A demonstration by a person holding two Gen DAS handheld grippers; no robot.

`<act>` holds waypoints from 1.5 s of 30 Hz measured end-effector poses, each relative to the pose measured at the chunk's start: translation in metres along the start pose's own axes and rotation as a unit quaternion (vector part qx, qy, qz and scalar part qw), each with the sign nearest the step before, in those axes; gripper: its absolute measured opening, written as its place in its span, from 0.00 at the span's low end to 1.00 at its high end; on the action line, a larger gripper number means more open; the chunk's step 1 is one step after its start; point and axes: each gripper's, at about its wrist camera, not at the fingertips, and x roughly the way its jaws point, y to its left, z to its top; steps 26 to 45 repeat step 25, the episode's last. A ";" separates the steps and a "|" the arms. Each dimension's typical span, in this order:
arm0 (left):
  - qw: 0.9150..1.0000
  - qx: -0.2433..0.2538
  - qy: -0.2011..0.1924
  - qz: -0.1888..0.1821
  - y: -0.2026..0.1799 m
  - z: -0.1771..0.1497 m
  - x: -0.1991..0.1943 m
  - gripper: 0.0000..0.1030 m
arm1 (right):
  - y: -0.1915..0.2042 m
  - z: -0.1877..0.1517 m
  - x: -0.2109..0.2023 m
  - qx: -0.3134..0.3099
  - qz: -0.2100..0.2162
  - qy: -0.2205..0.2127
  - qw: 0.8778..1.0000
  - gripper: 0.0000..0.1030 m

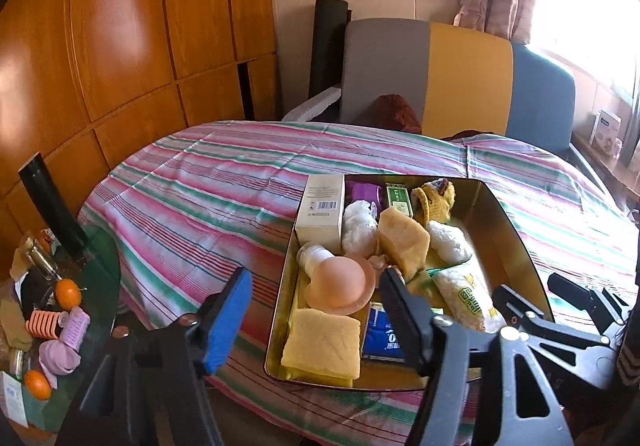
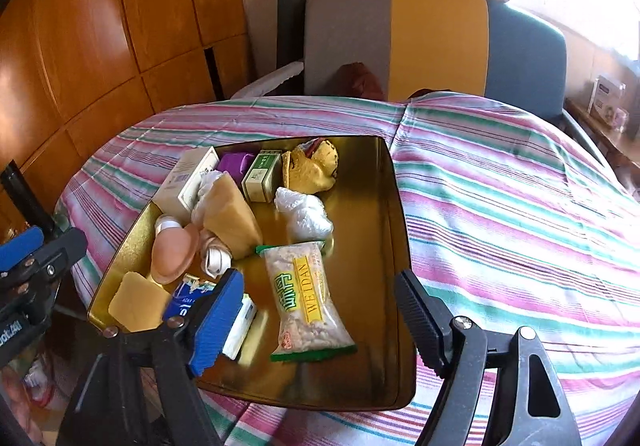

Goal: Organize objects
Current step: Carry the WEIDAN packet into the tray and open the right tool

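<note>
A gold metal tray (image 1: 516, 230) lies on the striped cloth (image 1: 208, 181). It holds a white box (image 1: 322, 211), a yellow sponge (image 1: 322, 342), a peach dome-shaped thing (image 1: 340, 284), a snack packet (image 2: 306, 298), white plastic bundles (image 2: 304, 213), a small green box (image 2: 262, 175) and a yellow cloth (image 2: 310, 167). My left gripper (image 1: 316, 286) hangs open over the tray's near left part, with nothing between its pads. My right gripper (image 2: 320, 282) is open above the snack packet, which lies flat on the tray floor and is not touched.
A low side table (image 1: 100, 266) at the left carries oranges (image 1: 67, 292), pink hair rollers (image 1: 44, 326), a lilac sock (image 1: 60, 356) and a black tube (image 1: 48, 205). A grey, yellow and blue chair back (image 1: 468, 85) stands behind the cloth. Wooden panelling (image 1: 120, 25) fills the left.
</note>
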 end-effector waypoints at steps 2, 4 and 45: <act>1.000 -0.001 0.001 -0.005 0.000 0.000 0.000 0.59 | 0.002 -0.001 0.000 -0.003 0.000 0.000 1.000 0.76; 1.000 0.000 0.001 -0.009 0.000 -0.001 -0.001 0.55 | 0.005 -0.001 -0.001 -0.006 0.000 -0.001 1.000 0.76; 1.000 0.019 -0.016 -0.016 -0.004 -0.002 -0.003 0.43 | 0.010 -0.002 0.004 -0.015 -0.003 -0.001 1.000 0.77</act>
